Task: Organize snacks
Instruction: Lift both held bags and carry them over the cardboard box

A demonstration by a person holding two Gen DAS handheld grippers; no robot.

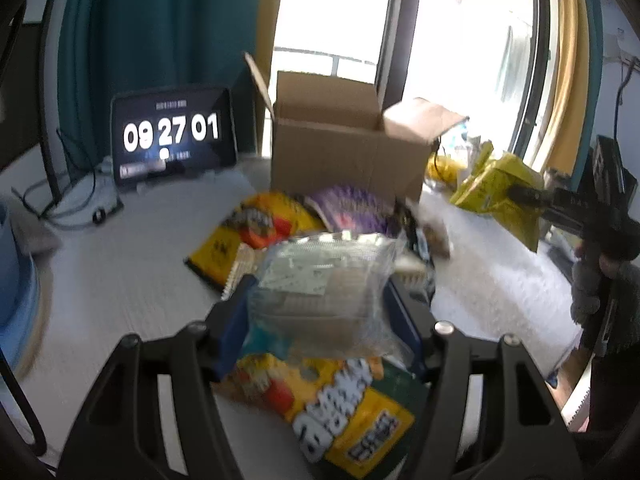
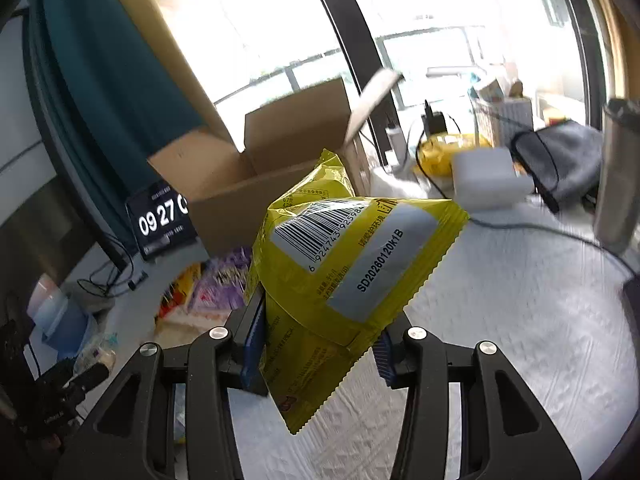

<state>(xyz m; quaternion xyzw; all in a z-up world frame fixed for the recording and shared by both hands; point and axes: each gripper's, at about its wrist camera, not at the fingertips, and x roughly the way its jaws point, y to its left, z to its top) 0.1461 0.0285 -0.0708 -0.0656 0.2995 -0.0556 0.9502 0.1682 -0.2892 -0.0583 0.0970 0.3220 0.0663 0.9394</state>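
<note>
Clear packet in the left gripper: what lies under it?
Under the clear packet lies a yellow snack bag on the white table. The bag's upper part is covered by the packet.

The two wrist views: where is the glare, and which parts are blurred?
Left wrist view: the window behind the cardboard box is blown out white; the clear packet in the jaws is blurred. Right wrist view: same window glare; the yellow bag barcode reads sharp, the table edges smear.

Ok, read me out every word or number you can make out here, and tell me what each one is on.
"09 27 01": clock display.
"SD20260120K1B": grey panel on the yellow snack bag in the right gripper.
Barcode digits, that bag: partly readable, "6 924743 92598".
Chinese print on it: too small.
Orange-yellow bag lettering: blurred.
</note>
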